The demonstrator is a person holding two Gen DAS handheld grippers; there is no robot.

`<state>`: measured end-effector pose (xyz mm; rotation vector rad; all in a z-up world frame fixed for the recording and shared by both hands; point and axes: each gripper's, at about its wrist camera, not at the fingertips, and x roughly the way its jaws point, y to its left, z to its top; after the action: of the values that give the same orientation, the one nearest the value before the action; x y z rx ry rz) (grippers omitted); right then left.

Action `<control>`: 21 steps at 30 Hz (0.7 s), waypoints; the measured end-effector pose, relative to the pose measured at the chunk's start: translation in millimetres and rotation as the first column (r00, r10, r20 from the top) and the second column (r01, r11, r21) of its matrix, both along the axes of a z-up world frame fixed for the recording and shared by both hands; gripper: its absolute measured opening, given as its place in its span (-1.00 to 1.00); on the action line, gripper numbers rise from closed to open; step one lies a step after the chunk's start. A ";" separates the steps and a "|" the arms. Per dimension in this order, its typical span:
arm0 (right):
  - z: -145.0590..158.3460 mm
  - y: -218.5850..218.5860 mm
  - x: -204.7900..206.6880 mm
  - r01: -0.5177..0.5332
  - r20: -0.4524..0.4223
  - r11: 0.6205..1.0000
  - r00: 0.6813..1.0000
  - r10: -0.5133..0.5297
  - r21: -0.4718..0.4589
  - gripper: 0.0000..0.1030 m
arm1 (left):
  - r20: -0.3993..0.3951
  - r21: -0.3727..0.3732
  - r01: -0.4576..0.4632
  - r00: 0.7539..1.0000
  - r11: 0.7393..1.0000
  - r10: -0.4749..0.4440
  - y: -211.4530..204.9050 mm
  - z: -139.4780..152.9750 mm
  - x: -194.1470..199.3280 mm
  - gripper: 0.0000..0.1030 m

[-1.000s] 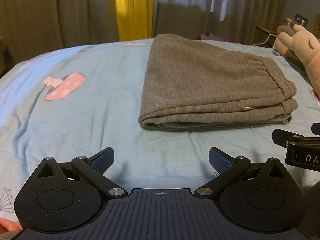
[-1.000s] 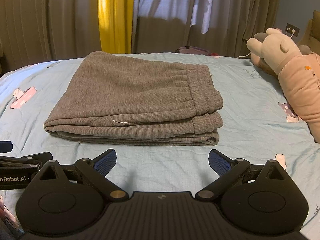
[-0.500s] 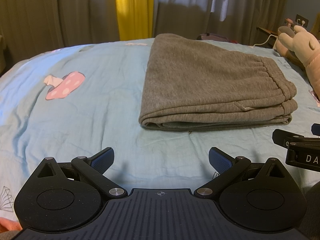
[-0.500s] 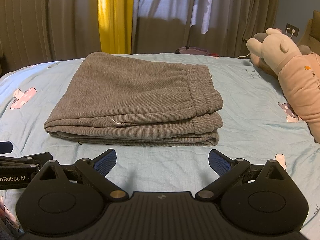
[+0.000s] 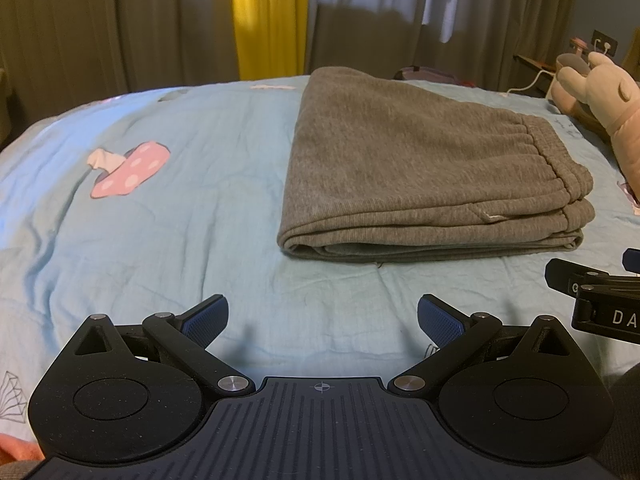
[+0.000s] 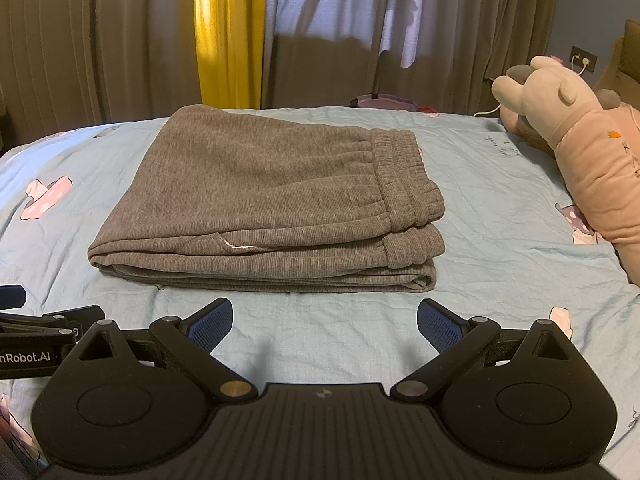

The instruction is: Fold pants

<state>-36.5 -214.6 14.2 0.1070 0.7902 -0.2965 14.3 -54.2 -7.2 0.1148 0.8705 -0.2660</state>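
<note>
The grey pants (image 5: pixel 420 176) lie folded in a flat stack on the light blue bed sheet (image 5: pixel 180 216), waistband to the right; they also show in the right wrist view (image 6: pixel 272 196). My left gripper (image 5: pixel 322 316) is open and empty, held short of the stack's near left corner, apart from it. My right gripper (image 6: pixel 325 320) is open and empty, held short of the stack's near edge. Each gripper shows at the edge of the other's view: the right one (image 5: pixel 592 296), the left one (image 6: pixel 36 332).
A pink and cream plush toy (image 6: pixel 576 152) lies on the bed at the right, also in the left wrist view (image 5: pixel 604 96). Curtains (image 6: pixel 240 32) hang behind the bed. A pink mushroom print (image 5: pixel 128 168) marks the sheet at left.
</note>
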 end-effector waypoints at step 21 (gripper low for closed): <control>-0.3 0.7 0.3 0.000 -0.001 1.000 1.000 0.000 -0.002 0.92 | -0.011 -0.007 -0.012 1.000 1.000 0.011 1.1 -1.4 0.2 1.00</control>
<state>-36.2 -213.9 13.9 0.1050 0.7908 -0.2971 14.6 -53.2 -8.5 0.1018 0.8812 -0.2591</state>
